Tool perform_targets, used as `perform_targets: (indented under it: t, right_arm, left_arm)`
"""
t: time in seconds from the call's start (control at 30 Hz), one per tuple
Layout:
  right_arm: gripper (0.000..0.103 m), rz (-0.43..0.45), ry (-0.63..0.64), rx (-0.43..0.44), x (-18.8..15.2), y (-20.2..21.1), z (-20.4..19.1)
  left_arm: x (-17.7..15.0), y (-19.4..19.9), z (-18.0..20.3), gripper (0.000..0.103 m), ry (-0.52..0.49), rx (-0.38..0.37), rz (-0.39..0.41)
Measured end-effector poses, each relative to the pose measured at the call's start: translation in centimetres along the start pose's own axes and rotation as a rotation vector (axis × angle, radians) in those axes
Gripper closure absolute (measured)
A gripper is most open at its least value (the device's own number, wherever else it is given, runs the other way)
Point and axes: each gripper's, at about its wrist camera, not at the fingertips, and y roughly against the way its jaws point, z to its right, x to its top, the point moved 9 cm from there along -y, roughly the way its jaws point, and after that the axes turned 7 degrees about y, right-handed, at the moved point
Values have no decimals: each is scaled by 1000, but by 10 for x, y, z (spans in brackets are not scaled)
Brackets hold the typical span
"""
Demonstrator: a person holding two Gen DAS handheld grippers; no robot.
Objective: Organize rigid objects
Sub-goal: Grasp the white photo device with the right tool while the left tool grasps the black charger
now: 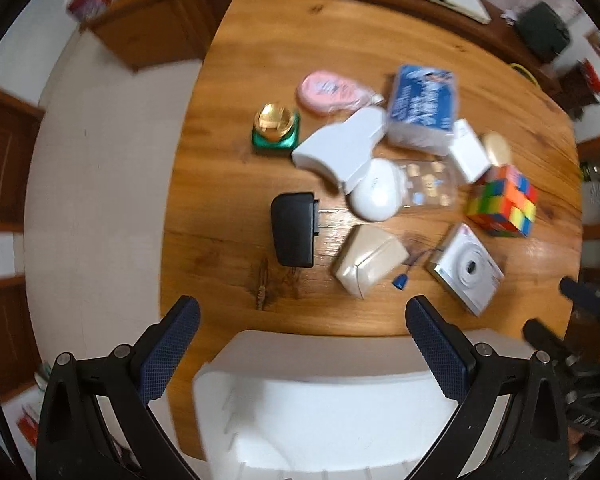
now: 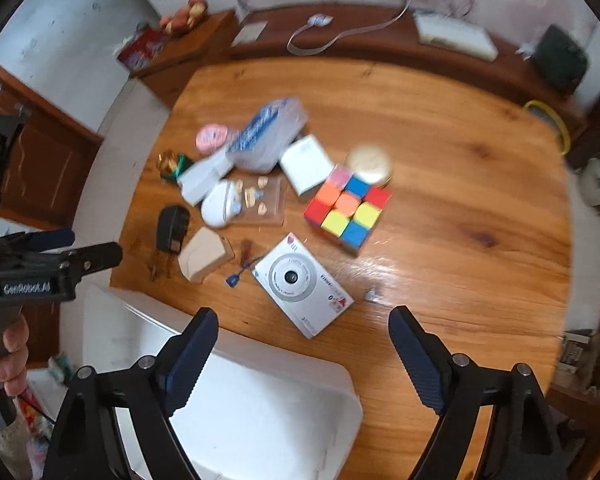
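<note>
Wooden counter (image 1: 380, 32) fills the left wrist view, and we look almost straight down on a loose cluster of things: a black adapter (image 1: 293, 229), a beige case (image 1: 370, 258), a white camera (image 1: 466, 268), a colour cube (image 1: 502, 200), a blue pack (image 1: 422, 106), a pink compact (image 1: 332, 91) and a gold-lidded jar (image 1: 275, 124). A white bin (image 1: 320, 412) sits at the near edge of the counter, right under us. Our left hand-held gripper (image 1: 302, 336) is spread wide with nothing between its pads, hanging above the bin's far rim; the adapter and the case lie just beyond it.

From the right wrist view we see the same cluster from the other side. The camera (image 2: 302, 284) lies nearest, just past the fingertips, with the cube (image 2: 348, 210) beyond it and the bin (image 2: 260, 412) at lower left. Our right hand-held gripper (image 2: 304, 344) also stands apart and empty — nothing is touched yet. The left tool, with a person's hand (image 2: 12, 356) on its grip, shows at the left edge.

We judge this to be the start of a pick: every item is on the counter and the bin looks empty. Next — lower the right jaws over the camera, straddle its short sides, close, and carry it to the bin.
</note>
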Motion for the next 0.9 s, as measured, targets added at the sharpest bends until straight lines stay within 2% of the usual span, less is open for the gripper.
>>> perform_targets:
  t: [0.03, 0.23, 0.4, 0.5, 0.67, 0.73, 0.8, 0.9]
  right_arm:
    - [15, 8, 1, -17, 2, -7, 1]
    - [15, -86, 72, -26, 5, -56, 0]
    - [15, -137, 174, -111, 8, -81, -5]
    - [15, -164, 199, -126, 6, -91, -7]
    - [20, -179, 224, -123, 6, -96, -11]
    - [23, -187, 241, -132, 7, -97, -11]
    - [32, -215, 251, -142, 5, -104, -14]
    - [32, -218, 271, -152, 6, -105, -14]
  left_arm:
    - [2, -4, 0, 1, 11, 0, -5]
    - [16, -24, -4, 1, 78, 34, -17]
    - [25, -33, -5, 1, 134, 32, -32]
    - [30, -38, -5, 2, 166, 29, -28]
    - [35, -50, -15, 7, 200, 41, -24]
    - [39, -55, -17, 12, 203, 49, -27]
    - [42, -64, -18, 17, 201, 55, -32]
    - [45, -69, -16, 25, 203, 51, -35]
